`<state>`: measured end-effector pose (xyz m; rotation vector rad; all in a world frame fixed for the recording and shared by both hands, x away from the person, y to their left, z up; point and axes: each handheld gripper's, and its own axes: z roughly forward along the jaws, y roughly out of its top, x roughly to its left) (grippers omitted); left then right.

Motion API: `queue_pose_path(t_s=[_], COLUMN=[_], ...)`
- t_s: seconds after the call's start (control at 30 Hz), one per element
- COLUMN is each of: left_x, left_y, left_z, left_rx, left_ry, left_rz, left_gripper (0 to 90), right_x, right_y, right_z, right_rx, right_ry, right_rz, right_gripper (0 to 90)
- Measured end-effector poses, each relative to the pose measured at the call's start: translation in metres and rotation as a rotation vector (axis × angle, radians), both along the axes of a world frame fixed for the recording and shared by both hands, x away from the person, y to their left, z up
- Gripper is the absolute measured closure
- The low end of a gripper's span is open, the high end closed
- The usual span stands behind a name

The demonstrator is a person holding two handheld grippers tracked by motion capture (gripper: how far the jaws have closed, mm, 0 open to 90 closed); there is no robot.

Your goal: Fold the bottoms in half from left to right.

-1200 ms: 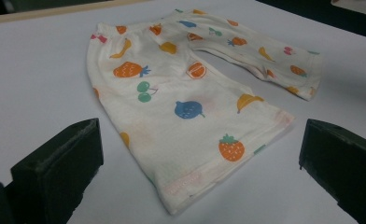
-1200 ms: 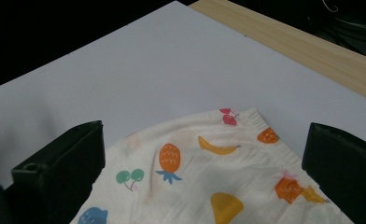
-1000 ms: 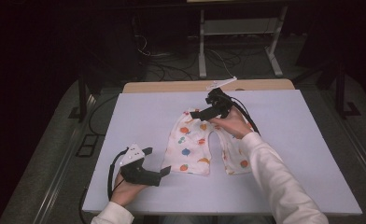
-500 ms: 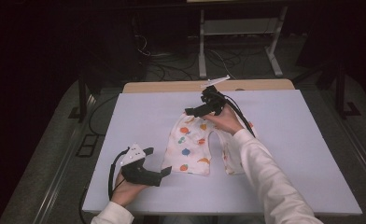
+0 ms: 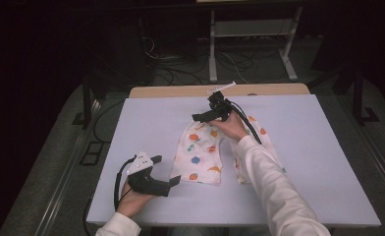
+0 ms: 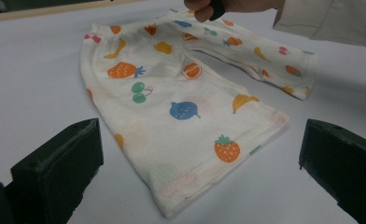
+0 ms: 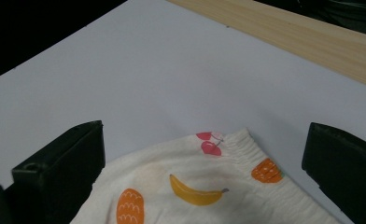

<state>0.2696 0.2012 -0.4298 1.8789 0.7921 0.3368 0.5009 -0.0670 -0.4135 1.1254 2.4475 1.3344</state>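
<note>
A small pair of white pants (image 5: 198, 156) printed with fruit lies flat on the pale table (image 5: 303, 147), waistband at the far end and legs toward me. My right gripper (image 5: 205, 110) hovers open over the waistband's far left corner (image 7: 228, 140), with nothing between its jaws. The right sleeve (image 5: 269, 182) covers part of the right leg. My left gripper (image 5: 166, 169) rests open on the table just left of the near leg's hem (image 6: 228, 154), pointing at it without touching. The right hand (image 6: 209, 7) shows at the top of the left gripper view.
A wooden strip (image 5: 180, 91) runs along the table's far edge. Behind it, on the dark floor, stand white frame legs (image 5: 212, 49) and cables (image 5: 156, 54). Bare tabletop lies to the left (image 5: 146, 128) and right of the pants.
My right gripper has shifted a little farther away and to the left, onto the waistband corner. The left gripper and the pants have stayed where they were.
</note>
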Motion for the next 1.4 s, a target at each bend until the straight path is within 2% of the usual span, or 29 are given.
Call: queue_pose_path(t_s=[0.23, 0.37, 0.57, 0.6, 0.67, 0.83, 0.9, 1.1, 1.27, 1.4], left_x=[0.001, 0.001, 0.001, 0.001, 0.001, 0.001, 0.001, 0.001, 0.002, 0.001], left_y=[0.0, 0.0, 0.0, 0.0, 0.0, 0.0, -0.001, 0.0, 0.0, -0.001], left_z=[0.0, 0.0, 0.0, 0.0, 0.0, 0.0, 0.0, -0.001, -0.001, -0.001], left_rx=[-0.001, -0.001, -0.001, -0.003, -0.004, -0.003, 0.0, -0.003, 0.001, 0.003], left_ry=[0.001, 0.001, 0.001, 0.001, 0.001, 0.001, 0.0, 0.004, 0.005, 0.005], left_rz=[-0.002, -0.003, -0.004, -0.004, -0.005, -0.008, -0.009, -0.004, -0.005, -0.007], left_gripper=[0.0, 0.0, 0.0, 0.0, 0.0, 0.0, 0.0, 0.0, 0.0, 0.0], right_x=[0.012, 0.019, 0.03, 0.033, 0.033, 0.035, 0.035, 0.035, 0.033, 0.032], right_y=[0.003, 0.007, 0.009, 0.01, 0.01, 0.009, 0.011, 0.016, 0.016, 0.017], right_z=[-0.012, -0.015, -0.017, -0.018, -0.018, -0.02, -0.022, -0.03, -0.029, -0.027], right_rx=[-0.028, -0.05, -0.053, -0.063, -0.063, -0.049, -0.052, -0.067, -0.077, -0.094], right_ry=[0.032, 0.034, 0.044, 0.042, 0.036, 0.032, 0.039, 0.063, 0.072, 0.077], right_rz=[-0.017, -0.019, -0.04, -0.044, -0.046, -0.06, -0.064, -0.06, -0.067, -0.081], right_gripper=[0.0, 5.9, 13.9, 17.8, 20.0, 31.1, 34.2, 52.1, 68.1, 74.4])
